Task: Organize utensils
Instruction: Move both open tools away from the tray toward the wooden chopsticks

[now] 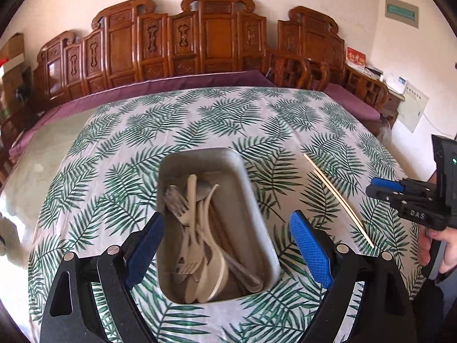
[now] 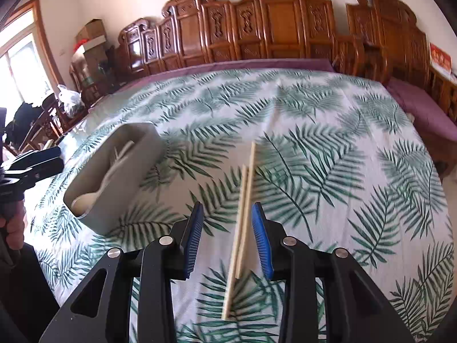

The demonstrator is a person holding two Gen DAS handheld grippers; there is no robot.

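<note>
A grey rectangular tray (image 1: 197,154) sits on the leaf-patterned tablecloth and holds several pale forks (image 1: 180,205) and spoons (image 1: 212,268). My left gripper (image 1: 227,217) hovers over its near half, open wide, blue pads on either side of the tray and nothing gripped. To the tray's right a pair of wooden chopsticks (image 1: 337,194) lies on the cloth. My right gripper (image 2: 227,205) is open just above the chopsticks (image 2: 245,200), which run between its pads without being pressed. The tray (image 2: 128,177) lies to its left. Each gripper shows in the other's view: the right gripper (image 1: 382,187), the left gripper (image 2: 42,160).
The tablecloth (image 1: 200,114) covers a wide table. A carved wooden bench (image 1: 217,37) with a purple cushion (image 1: 171,84) lines the far side. A person's hand (image 1: 445,245) holds the right gripper's handle. Boxes (image 2: 91,37) and bags stand far left.
</note>
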